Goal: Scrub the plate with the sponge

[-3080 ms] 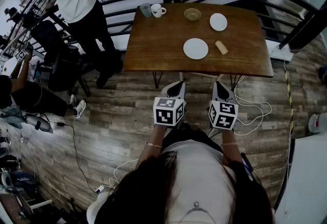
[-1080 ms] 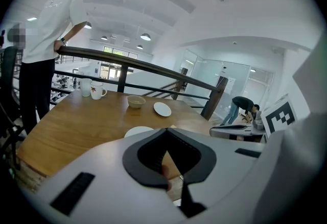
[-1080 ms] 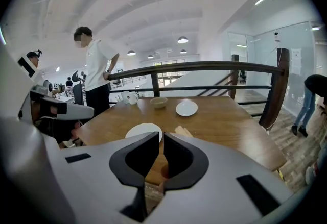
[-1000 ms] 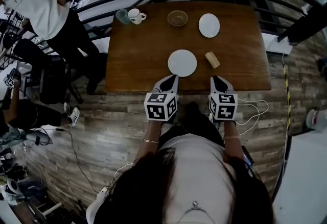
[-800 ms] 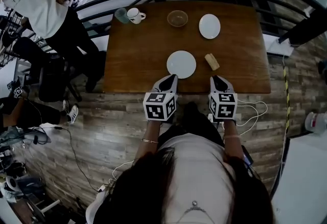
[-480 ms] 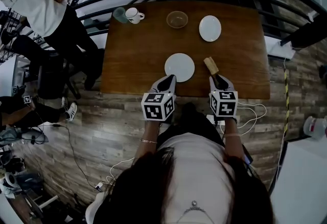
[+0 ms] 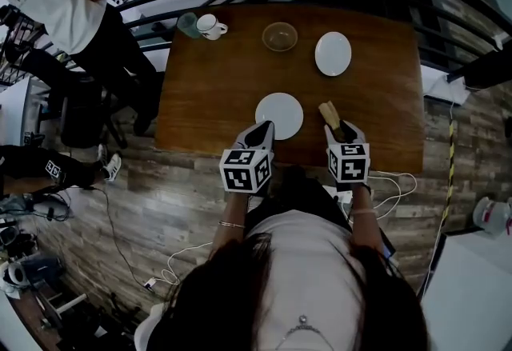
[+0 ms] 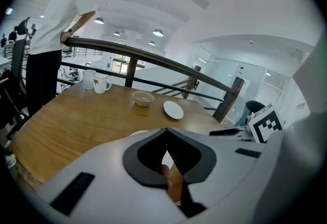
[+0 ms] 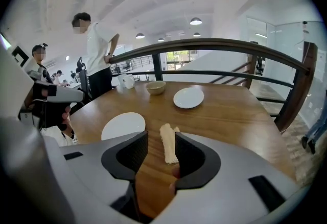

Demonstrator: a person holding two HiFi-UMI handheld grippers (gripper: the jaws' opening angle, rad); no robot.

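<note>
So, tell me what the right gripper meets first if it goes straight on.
Probably the sponge, lying on the table dead ahead, in line with the gap. The jaws of the right gripper have just been opening, with nothing gripped between them; the remaining distance is unclear.

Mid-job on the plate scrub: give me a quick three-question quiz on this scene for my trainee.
1. True or false: the right tool already grips the sponge.
2. How many white plates lie on the table? A one, B two, C three.
3. Which tool points at the nearer plate?
Key: 1 false; its jaws have just been opening and stand apart, the sponge showing between them, ungripped. 2 B. 3 the left tool, jaws shut.
</note>
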